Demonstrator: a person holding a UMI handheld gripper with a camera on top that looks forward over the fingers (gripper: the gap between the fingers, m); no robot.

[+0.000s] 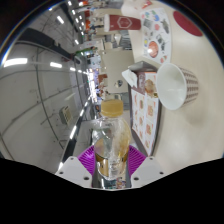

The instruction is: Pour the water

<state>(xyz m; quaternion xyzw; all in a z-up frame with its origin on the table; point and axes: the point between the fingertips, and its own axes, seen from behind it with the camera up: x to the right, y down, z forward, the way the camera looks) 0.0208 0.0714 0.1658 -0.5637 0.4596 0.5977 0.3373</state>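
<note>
A clear plastic bottle (110, 135) with a yellowish cap end and some liquid inside is held between my fingers, and the view is rolled hard to one side. My gripper (110, 160) is shut on the bottle, the purple pads (91, 158) pressing its sides. The bottle's neck points away from me toward a white paper cup (178, 85) with an orange rim band, which stands beyond the fingers on a tabletop. The bottle's mouth is still short of the cup.
The tabletop (140, 70) carries printed sheets and a patterned board (158, 40) with red and blue marks. A red and white sign (128, 20) stands further off. Ceiling lights (20, 62) streak across the tilted room behind.
</note>
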